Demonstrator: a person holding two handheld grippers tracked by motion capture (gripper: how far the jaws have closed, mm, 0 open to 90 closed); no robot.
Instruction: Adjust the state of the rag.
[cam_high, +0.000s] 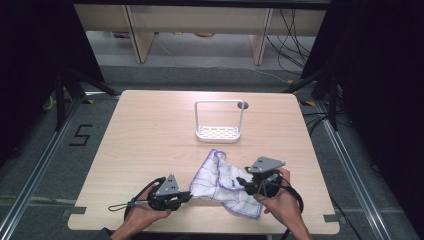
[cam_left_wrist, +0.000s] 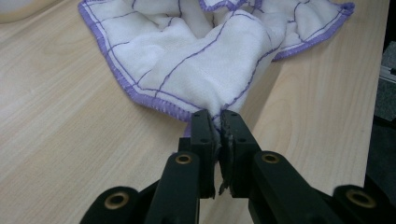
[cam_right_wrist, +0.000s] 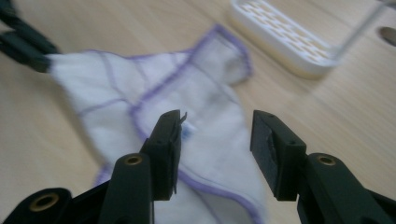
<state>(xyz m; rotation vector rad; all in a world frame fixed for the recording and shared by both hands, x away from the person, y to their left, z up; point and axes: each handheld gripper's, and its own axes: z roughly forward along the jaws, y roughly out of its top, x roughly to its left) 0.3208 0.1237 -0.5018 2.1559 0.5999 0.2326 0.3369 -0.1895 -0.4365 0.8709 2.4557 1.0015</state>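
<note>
A: How are the hands placed?

B: Both come from the near edge of the table (cam_high: 150, 120); the left gripper (cam_high: 189, 195) lies low and level, clamped on a corner of the white cloth (cam_high: 224, 182); the right gripper (cam_high: 241, 181) has its jaws apart over the cloth, pressing nothing.

A: What else shows close up?

B: The right gripper view shows the white rack (cam_right_wrist: 285, 37) beyond; a small label, perhaps, is blurred.

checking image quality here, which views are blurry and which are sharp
Right gripper view: smeared, the cloth and white rack soft-edged. Left gripper view: crisp on the cloth's purple hem at the left gripper. High view: evenly lit table, dark surroundings.
</note>
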